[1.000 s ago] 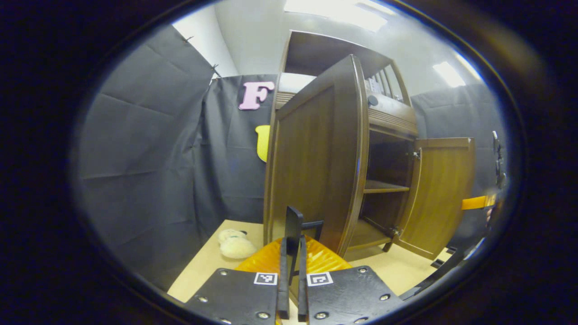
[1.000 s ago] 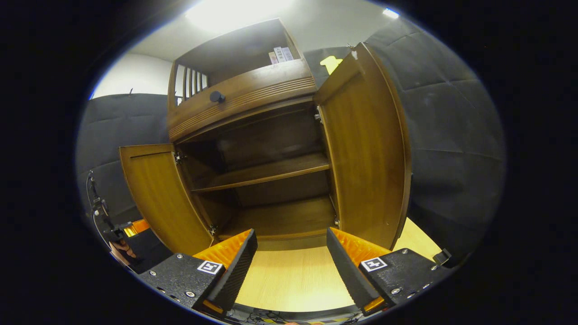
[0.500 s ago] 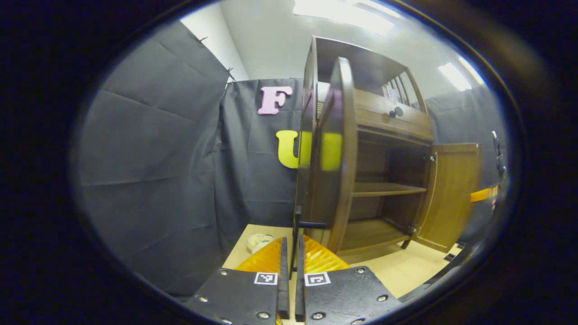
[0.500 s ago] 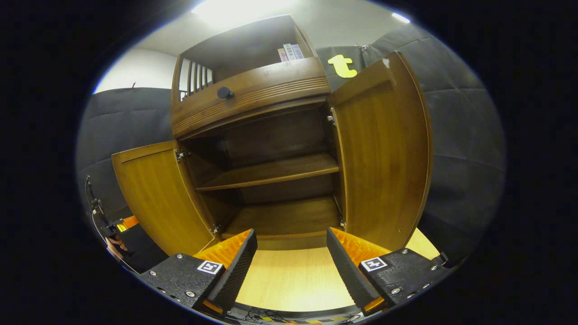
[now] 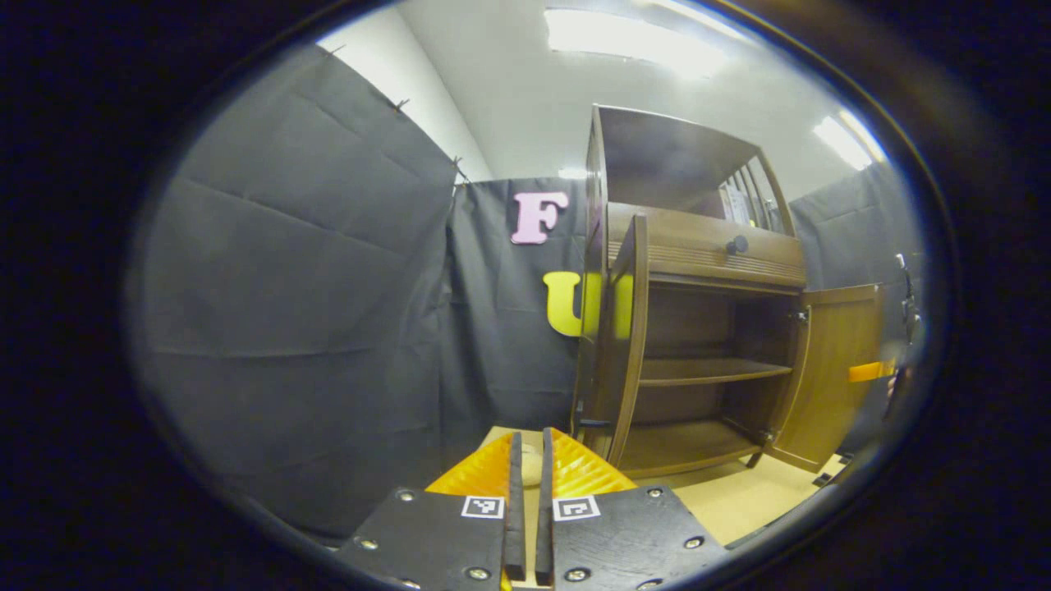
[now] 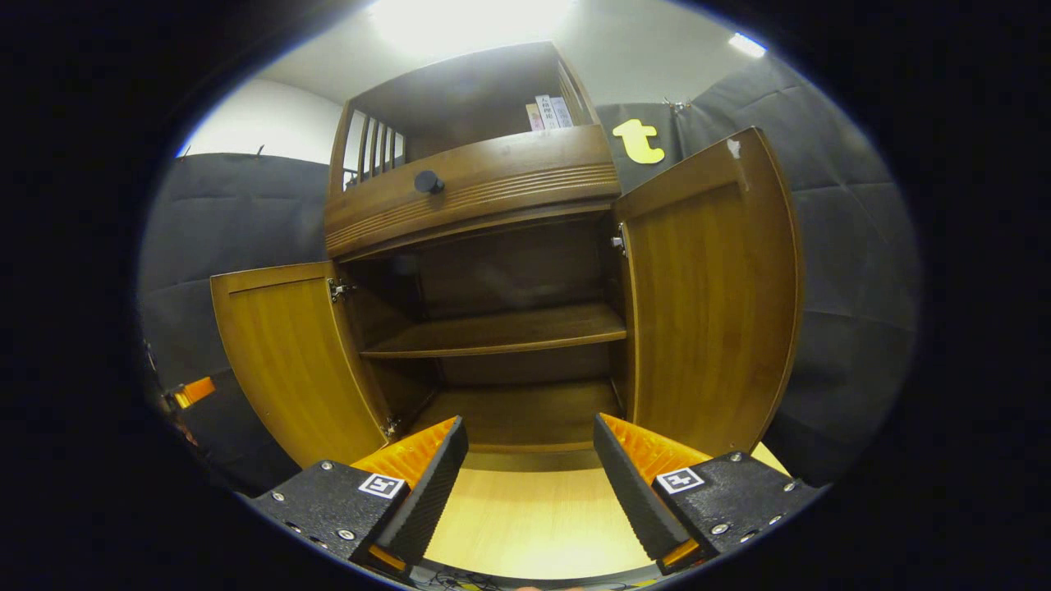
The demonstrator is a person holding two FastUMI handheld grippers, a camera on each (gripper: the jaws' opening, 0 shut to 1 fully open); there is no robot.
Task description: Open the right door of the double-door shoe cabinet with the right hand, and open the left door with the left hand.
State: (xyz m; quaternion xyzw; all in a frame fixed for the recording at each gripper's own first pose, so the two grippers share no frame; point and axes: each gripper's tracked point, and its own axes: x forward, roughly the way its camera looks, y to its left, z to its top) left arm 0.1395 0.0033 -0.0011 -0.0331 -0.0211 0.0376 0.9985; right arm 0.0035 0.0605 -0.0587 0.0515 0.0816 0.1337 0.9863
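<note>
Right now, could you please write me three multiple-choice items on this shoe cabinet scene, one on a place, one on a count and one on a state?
1. Where is the round black knob?
A. on the drawer front above the open compartment
B. on the inner shelf
C. on the tabletop

2. How many doors of the shoe cabinet stand open?
A. none
B. one
C. two

3. How do the right claw fingers stand?
A. pressed on a door
B. spread apart with nothing between them
C. closed together

Answers:
1 A, the knob sits on the ribbed drawer front.
2 C, the left door and right door are both swung out.
3 B, only the tabletop shows between the fingers.
</note>
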